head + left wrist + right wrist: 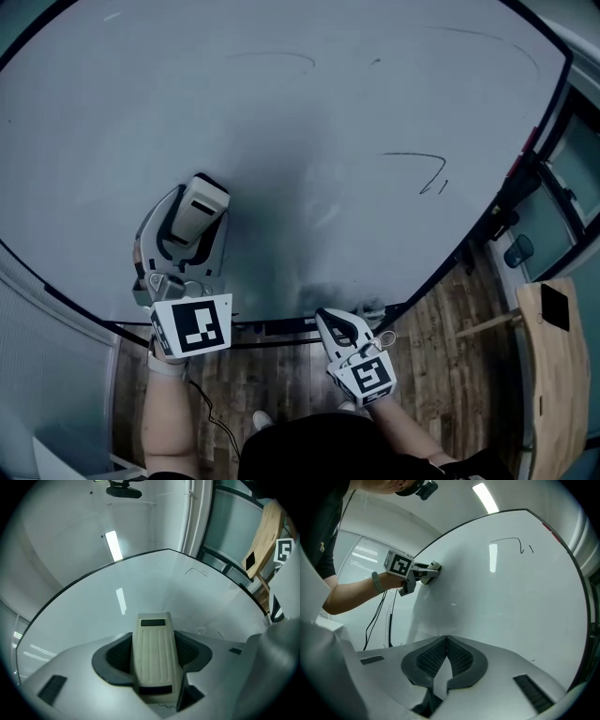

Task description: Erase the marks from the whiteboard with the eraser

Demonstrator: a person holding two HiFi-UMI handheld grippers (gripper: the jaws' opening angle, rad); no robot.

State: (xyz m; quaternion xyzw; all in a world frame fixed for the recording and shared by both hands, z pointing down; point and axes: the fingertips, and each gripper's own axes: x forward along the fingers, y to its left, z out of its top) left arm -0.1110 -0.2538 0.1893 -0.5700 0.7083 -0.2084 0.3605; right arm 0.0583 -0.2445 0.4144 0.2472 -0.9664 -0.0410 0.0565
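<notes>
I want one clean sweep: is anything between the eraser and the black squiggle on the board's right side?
Nothing visible. Bare whiteboard lies between the eraser in the left gripper and the squiggle. The right gripper sits low by the board's bottom edge, off that path.

A cream, ribbed eraser is held against the whiteboard at left centre; black marks are seen at right.

Dark brown wood-plank floor noted. A pale wooden panel stands over the floor's right side, with a small black rectangle on its upper part. Dark-framed tinted glass panels rise beyond the floor's right edge. Long white ceiling light strip lit overhead.
</notes>
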